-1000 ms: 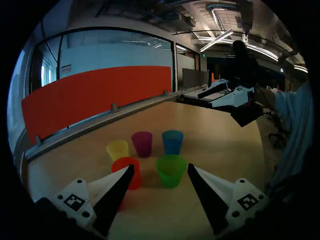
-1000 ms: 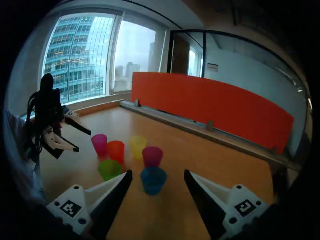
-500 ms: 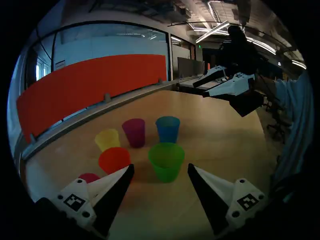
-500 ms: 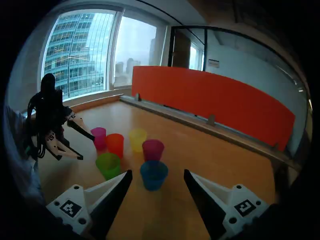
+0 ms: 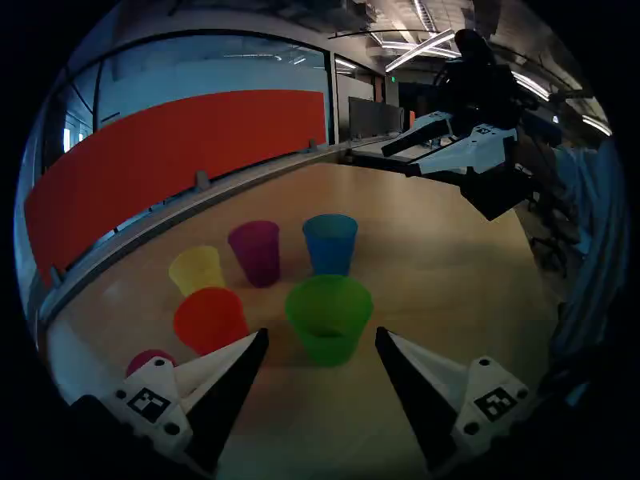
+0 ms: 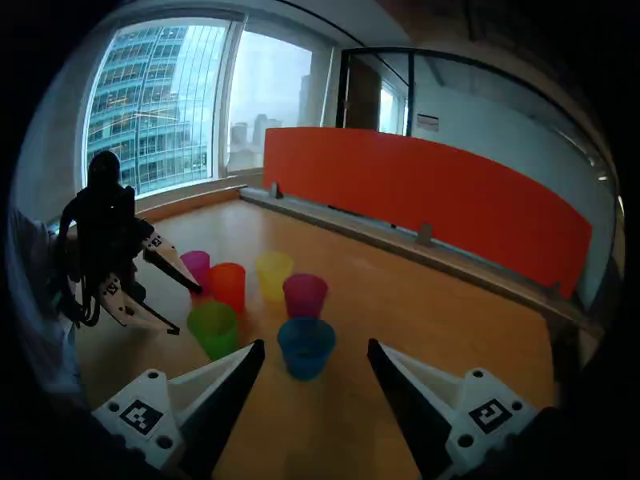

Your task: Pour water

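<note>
Left gripper view gives me the big picture first: a wide wooden table whose far long edge runs along a low rail under the orange partition, and whose rounded right edge drops off toward a dim office aisle. From the right gripper view I also get tall windows beyond the table's other end. Bare wood lies open between the cups and that rounded edge, and more of it in front of my right gripper. Its fingers stand wide apart with nothing between them, and the blue cup sits just ahead of the gap. My left gripper is spread the same way and empty. The green cup stands just ahead of its gap, with wood showing on both sides, so neither finger presses on it. Six upright cups are clustered mid-table, close together. The yellow cup, purple cup and blue one form the row nearer the partition. The orange cup stands beside the green one, and the pink cup is half hidden behind my left finger. I cannot tell whether any cup holds water.
</note>
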The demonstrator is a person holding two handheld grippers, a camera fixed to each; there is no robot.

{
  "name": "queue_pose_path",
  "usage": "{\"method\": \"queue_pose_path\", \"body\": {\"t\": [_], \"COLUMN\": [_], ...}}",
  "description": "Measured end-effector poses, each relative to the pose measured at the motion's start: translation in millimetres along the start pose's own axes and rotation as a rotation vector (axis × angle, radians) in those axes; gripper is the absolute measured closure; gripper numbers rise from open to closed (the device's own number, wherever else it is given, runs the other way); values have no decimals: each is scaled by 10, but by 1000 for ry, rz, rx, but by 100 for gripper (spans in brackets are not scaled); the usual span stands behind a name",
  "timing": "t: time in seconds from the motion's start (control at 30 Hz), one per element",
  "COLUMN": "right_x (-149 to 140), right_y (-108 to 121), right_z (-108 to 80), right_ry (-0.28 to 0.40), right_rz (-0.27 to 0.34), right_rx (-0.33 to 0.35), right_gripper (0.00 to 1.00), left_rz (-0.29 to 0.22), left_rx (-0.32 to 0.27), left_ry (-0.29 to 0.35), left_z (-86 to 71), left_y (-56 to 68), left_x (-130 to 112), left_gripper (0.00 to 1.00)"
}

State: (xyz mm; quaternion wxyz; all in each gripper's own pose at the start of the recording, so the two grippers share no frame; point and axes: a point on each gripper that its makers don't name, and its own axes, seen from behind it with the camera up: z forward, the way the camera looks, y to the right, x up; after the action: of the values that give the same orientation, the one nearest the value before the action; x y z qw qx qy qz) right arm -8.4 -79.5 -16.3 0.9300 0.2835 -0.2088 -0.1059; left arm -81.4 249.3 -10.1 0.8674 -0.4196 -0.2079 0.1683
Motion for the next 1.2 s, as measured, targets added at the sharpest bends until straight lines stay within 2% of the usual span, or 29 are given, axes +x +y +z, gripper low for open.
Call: {"method": "queue_pose_path", "body": {"t": [0.67,0.97,1.03,1.2], "right_x": [-17,-22,-24,-24], "right_y": [72,101,108,118], "right_z": [82,80,79,78], "right_ry": [-7,-9,-10,-9], "right_rz": [7,9,8,9], "right_rx": [0,-4,-5,-7], "right_gripper": [0,0,0,0], "left_rz": [9,7,8,22], "left_rx": [-29,-31,-28,-24], "left_ry": [-42,-60,-63,-73], "left_z": [380,479,485,501], "left_y": [29,35,26,20], "left_x": [-16,-40,-49,-72], "left_gripper": [0,0,2,13]}}
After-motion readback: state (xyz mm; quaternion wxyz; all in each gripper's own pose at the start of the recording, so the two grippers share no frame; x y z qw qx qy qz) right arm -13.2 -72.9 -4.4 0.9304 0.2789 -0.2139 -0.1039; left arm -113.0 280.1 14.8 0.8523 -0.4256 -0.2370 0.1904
